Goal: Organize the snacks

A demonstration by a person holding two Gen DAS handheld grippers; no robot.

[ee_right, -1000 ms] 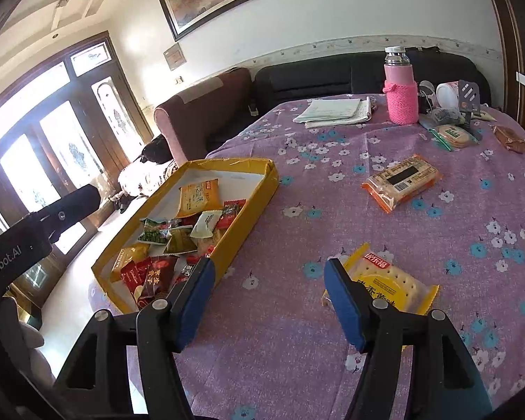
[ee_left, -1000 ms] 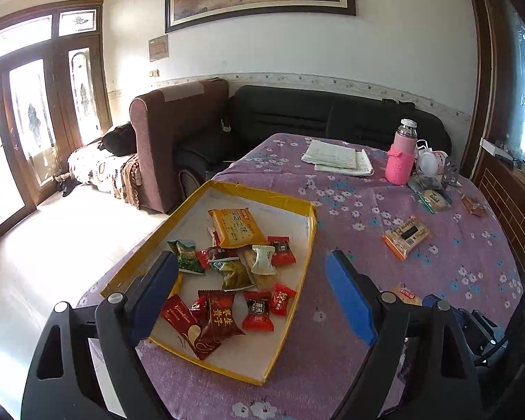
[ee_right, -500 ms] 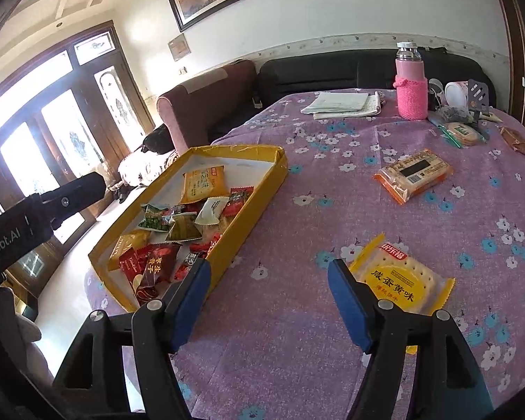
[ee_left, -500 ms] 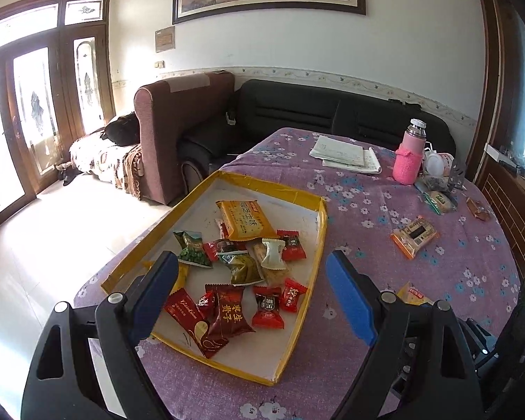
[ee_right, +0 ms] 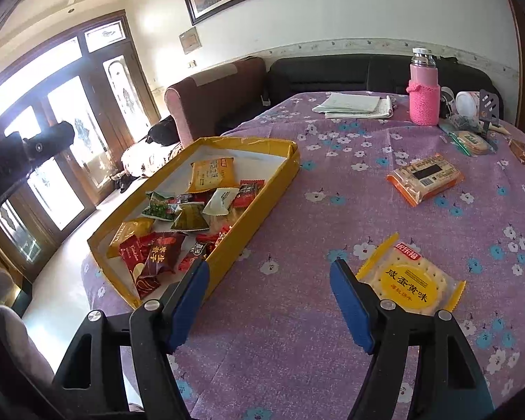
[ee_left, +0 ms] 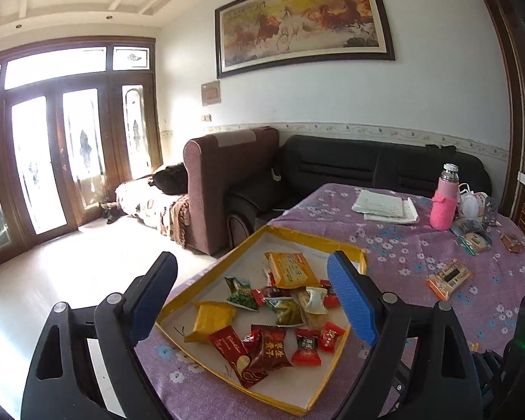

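Shallow yellow tray (ee_right: 252,217) with a white floor holds a loose pile of small wrapped snacks (ee_left: 280,315), red, green and orange. Just right of the tray, a yellow cracker pack (ee_right: 411,281) lies flat; an orange biscuit pack (ee_right: 425,178) sits further back.

The right gripper's finger (ee_right: 350,304) covers one corner of the yellow cracker packet (ee_right: 411,285); in the tray (ee_right: 259,210), wrapped sweets (ee_right: 206,241) overlap behind its wall; small items beside the pink bottle (ee_right: 424,96) stay unreadable

white wall (ee_left: 437,98) | black sofa (ee_left: 367,168) | bright glazed doors (ee_left: 52,161)
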